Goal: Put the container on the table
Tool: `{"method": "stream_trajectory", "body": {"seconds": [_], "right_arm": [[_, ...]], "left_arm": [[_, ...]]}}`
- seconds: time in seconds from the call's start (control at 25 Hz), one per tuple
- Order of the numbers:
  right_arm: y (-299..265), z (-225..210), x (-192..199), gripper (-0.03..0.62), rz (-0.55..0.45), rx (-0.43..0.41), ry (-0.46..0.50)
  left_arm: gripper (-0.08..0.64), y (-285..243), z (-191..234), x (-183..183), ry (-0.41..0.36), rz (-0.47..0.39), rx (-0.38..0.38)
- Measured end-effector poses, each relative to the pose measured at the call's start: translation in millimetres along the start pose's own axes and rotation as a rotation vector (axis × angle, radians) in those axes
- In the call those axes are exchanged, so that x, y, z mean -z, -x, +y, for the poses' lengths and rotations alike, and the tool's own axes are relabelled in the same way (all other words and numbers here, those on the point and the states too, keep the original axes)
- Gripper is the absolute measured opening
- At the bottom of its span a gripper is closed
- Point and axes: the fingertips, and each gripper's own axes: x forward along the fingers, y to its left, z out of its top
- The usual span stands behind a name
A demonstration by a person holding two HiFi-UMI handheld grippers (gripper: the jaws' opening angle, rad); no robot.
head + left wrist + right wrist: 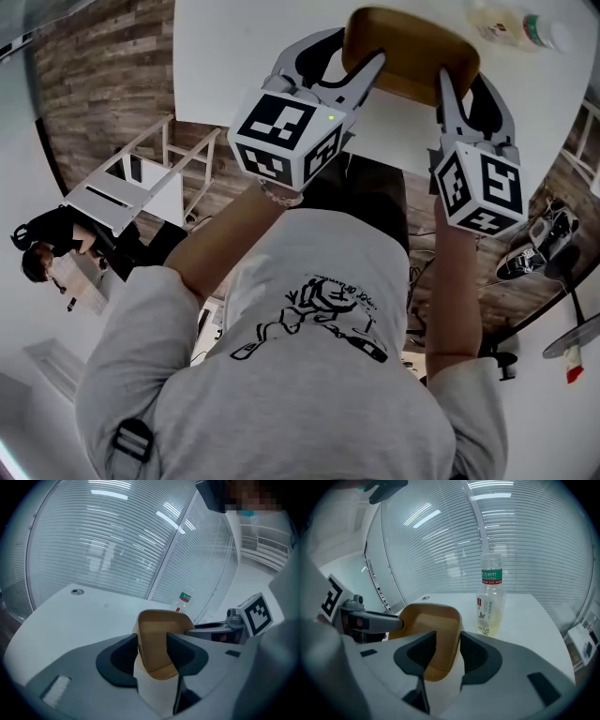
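container [412, 52]: tan, long axis running left to right, over the tabletop [234, 56] close to its near edge; contact with the surface not clear
left gripper [349, 58]: at the left short end, jaws fairly wide, clamped across the wall there
right gripper [466, 89]: at the right short end, same clamp, one jaw inside, one outside
bottle [516, 28]: upright toward the far right edge, just beyond the container
next move: likely a straight lowering, both ends kept level

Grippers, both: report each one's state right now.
Left gripper: closed on the container, gripping one end wall.
Right gripper: closed on the same container, at the opposite end.
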Motion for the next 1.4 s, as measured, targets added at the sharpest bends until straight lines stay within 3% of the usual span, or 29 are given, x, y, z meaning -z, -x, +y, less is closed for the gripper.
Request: {"method": "stream_trajectory", "body": {"seconds": [0.84,1.2,1.4], "right_arm": [[-56,-22,49,0.149,0.080,-0.020,-0.026],[-35,-28,33,0.186,0.040,0.022,-0.003],[-2,-26,9,0.186,0.003,0.029,0.036]], "left_arm": [[0.189,-52,26,42,-0.010,0.072,-0.044],[0.212,-35,21,34,-0.031,0.079,-0.038],[0.213,-10,18,5,-0.039,0.027,-0.063]]}}
